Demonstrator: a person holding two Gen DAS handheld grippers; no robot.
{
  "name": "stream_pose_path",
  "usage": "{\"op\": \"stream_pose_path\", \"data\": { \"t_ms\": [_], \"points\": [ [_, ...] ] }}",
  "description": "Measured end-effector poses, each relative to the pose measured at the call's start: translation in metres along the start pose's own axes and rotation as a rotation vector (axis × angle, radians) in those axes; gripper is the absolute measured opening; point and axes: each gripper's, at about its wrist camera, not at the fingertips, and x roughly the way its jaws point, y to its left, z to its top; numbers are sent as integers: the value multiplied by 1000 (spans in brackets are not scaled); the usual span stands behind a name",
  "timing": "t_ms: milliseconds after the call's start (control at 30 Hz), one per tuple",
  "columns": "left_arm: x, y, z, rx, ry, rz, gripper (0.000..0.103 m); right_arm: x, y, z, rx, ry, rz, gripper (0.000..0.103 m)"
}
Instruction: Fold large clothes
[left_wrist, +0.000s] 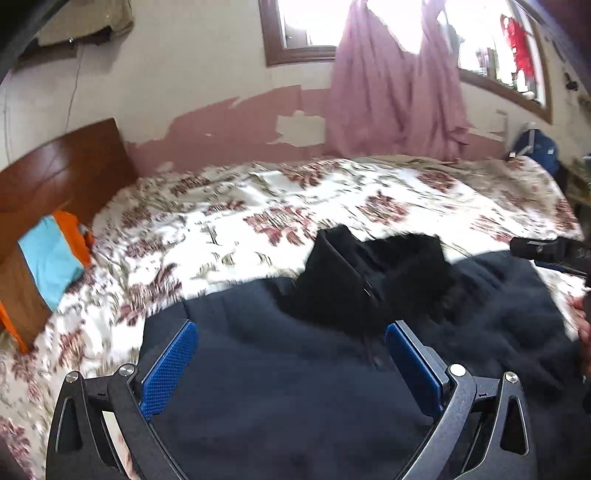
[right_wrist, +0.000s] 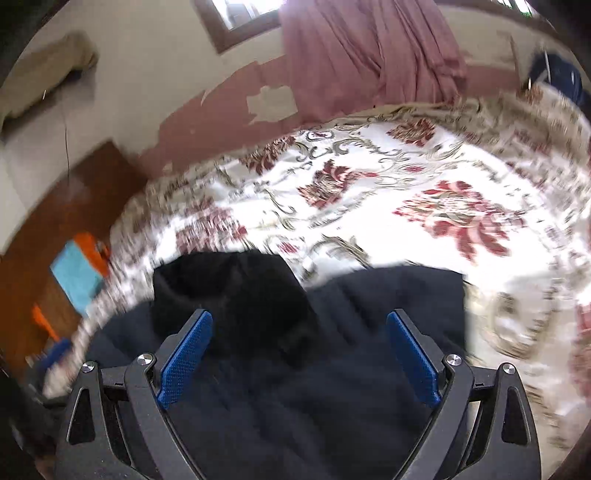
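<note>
Tools first: we are holding the left tool and the right tool spread wide over the dark navy garment, and both sets of blue pads are standing apart with nothing pinched between them. Only cloth is showing in the gaps, lying below the fingers rather than gripped.

We are working on a bed covered by a floral bedspread, and the garment is lying on its near part, spread broadly under both tools. In the right wrist view its far right corner is ending in a fairly square edge on the bedspread. A blacker, bunched part, probably a hood or lining, is sitting at the far edge of the navy body, and a dark zip or seam line is running down it.

We are judging the cloth as thick, soft and fairly heavy for clothing, with a fleecy, matt surface that should not be slippery against the pads. It is going to sag and drag rather than hold a shape, so one pinch point will not carry a fold across.

We are therefore favouring two holds taken together: one tool at each outer corner or along one side edge, pads biting a doubled hem or seam rather than the flat middle. The bunched black part probably needs flattening first.
</note>
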Motion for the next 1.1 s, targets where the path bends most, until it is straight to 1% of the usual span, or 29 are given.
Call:
{"op": "stream_pose_path", "data": {
  "t_ms": [67,133,167,200,267,400,433,467,500,533,567,633,667,700,733,767,800,833,867,900,967,1033,1100],
  "points": [
    [15,0,9,-4,-12,13,103,25,5,7,43,0,27,89],
    [34,0,22,-21,-17,7,103,49,11,14,66,11,46,66],
    [41,-1,27,-26,-18,5,103,55,16,13,69,17,47,63],
    [47,-3,32,-30,-18,6,103,64,19,16,66,25,50,61],
    [58,-8,39,-26,-21,14,103,78,30,18,38,34,31,61],
    [81,-19,44,-24,-13,39,103,95,46,17,-75,50,-54,61],
    [86,-21,43,-25,-16,34,103,100,47,14,-93,49,-67,54],
    [94,-23,40,-29,-17,29,103,104,44,11,-99,42,-77,44],
    [101,-24,37,-27,-14,22,102,108,40,8,-91,35,-74,25],
    [107,-25,35,-25,-5,15,98,109,35,5,-72,34,-58,20],
    [117,-27,31,-18,22,6,94,107,30,0,-45,9,-32,19],
    [125,-28,27,-17,55,-1,63,97,29,-6,-47,-33,-8,16],
    [125,-27,26,-28,54,-22,55,93,30,-8,-63,-42,-14,15],
    [122,-26,26,-47,45,-48,39,88,32,-11,-78,-49,-20,13],
    [118,-22,24,-69,39,-71,30,85,32,-14,-86,-53,-19,11],
    [115,-19,23,-91,35,-84,26,79,33,-16,-99,-57,-14,11],
    [110,-11,20,-130,33,-104,14,69,33,-20,-115,-63,-15,10],
    [109,-6,17,-158,39,-118,11,60,31,-24,-122,-62,-20,9],
    [104,4,12,-211,40,-141,10,55,29,-27,-128,-55,-22,9],
    [95,18,3,-287,33,-195,9,44,28,-31,-152,-43,-27,7],
    [83,37,-10,-359,45,-254,9,29,25,-38,-198,-25,-40,6],
    [69,46,-24,-382,55,-294,8,10,21,-46,-240,-4,-43,5],
    [54,48,-37,-355,53,-300,8,-1,17,-51,-261,12,-42,4]
  ]
}}
